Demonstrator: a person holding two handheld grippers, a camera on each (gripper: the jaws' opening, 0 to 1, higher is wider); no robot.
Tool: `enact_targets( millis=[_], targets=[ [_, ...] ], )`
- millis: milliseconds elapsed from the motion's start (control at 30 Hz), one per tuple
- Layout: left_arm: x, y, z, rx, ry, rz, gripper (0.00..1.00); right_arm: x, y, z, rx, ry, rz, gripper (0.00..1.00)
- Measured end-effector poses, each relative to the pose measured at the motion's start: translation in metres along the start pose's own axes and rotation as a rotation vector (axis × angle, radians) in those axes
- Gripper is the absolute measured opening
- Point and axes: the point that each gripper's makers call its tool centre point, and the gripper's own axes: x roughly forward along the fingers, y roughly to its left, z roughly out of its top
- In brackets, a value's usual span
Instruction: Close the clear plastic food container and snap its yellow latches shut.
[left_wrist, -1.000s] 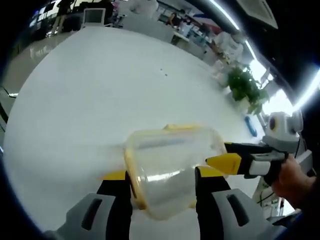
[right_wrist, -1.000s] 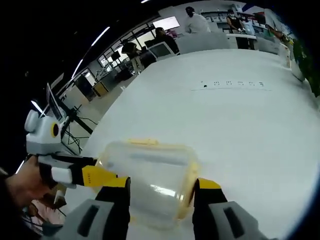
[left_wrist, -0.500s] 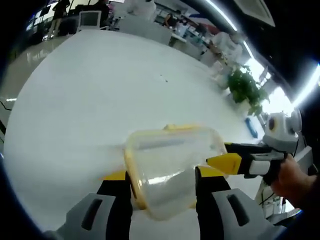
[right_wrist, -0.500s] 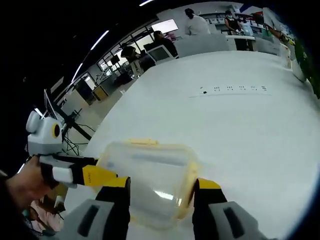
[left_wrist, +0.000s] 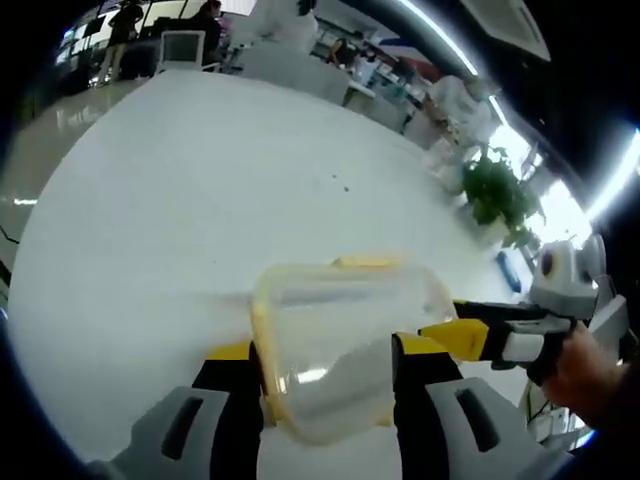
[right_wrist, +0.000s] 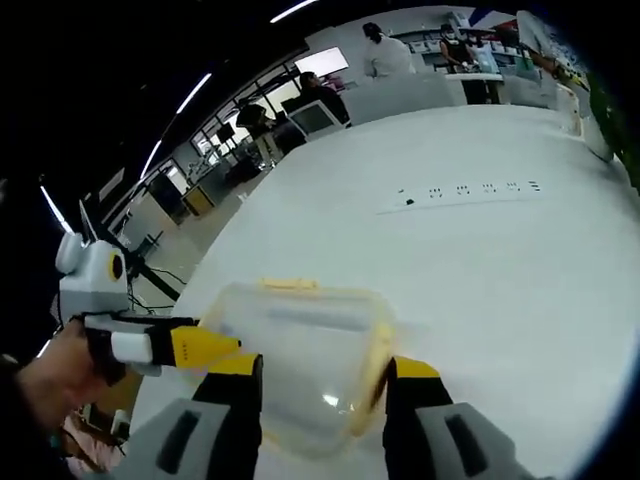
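Clamped between the two black, yellow-tipped jaws of the left gripper (left_wrist: 327, 360): a clear rectangular plastic food container (left_wrist: 345, 340) with yellow rim and latches, held above a wide white table (left_wrist: 180, 200). Gripped likewise from its opposite side by the right gripper (right_wrist: 312, 372), jaws closed on the container walls. Farther off, a green potted plant (left_wrist: 500, 195) and office desks with seated people.

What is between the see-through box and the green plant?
In the left gripper view, just bare white table lies between the container and the plant.
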Motion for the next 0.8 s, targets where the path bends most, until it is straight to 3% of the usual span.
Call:
enact_targets(
  millis=[400, 667, 733, 800],
  targets=[
    [-0.002, 0.0, -0.002, -0.011, 0.001, 0.011, 0.51, 0.001, 0.001, 0.001, -0.003, -0.016, -0.003, 0.48],
    [-0.003, 0.002, 0.001, 0.018, -0.021, -0.003, 0.53, -0.001, -0.001, -0.001, 0.055, 0.008, 0.002, 0.51],
    [-0.008, 0.002, 0.007, 0.016, -0.053, -0.007, 0.54, -0.002, -0.001, 0.0, 0.053, 0.001, -0.002, 0.54],
    [-0.012, 0.004, 0.02, -0.007, -0.125, -0.007, 0.61, -0.005, 0.0, 0.006, 0.072, -0.024, 0.002, 0.6]
  ],
)
